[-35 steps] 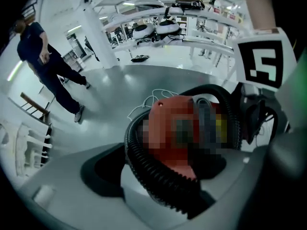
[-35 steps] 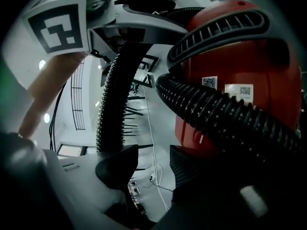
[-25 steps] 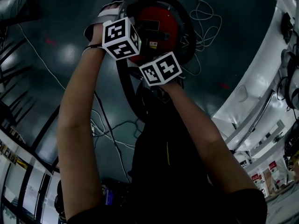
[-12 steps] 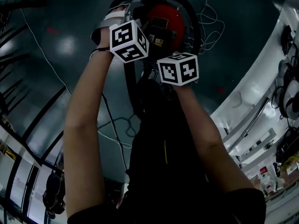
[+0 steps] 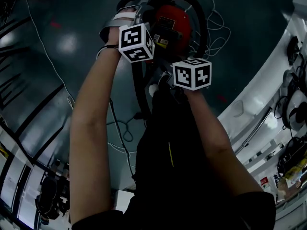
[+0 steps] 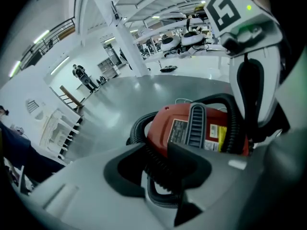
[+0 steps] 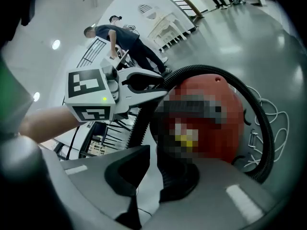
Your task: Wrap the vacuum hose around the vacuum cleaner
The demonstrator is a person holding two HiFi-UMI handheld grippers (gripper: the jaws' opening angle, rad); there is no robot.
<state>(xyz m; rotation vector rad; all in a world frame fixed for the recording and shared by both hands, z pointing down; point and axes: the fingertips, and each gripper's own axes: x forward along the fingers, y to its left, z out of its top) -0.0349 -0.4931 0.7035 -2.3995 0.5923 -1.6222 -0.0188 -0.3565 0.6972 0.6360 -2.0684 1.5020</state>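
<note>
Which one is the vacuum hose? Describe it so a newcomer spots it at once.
Find the red vacuum cleaner on the dark grey floor. The hose is the thick black tube curving around its body. Unlike the thin white cord looped loosely on the floor beside the machine, it is fat, ribbed and black.

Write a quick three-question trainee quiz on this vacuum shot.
1. True or false: the hose lies straight, well clear of the vacuum cleaner.
2. What colour is the vacuum cleaner's body?
3. What is between the left gripper's jaws? A) the hose B) a cloth C) nothing
Key: 1 false, it loops around the vacuum cleaner. 2 red. 3 A; the jaws have just been closing, with the hose between them.
</note>
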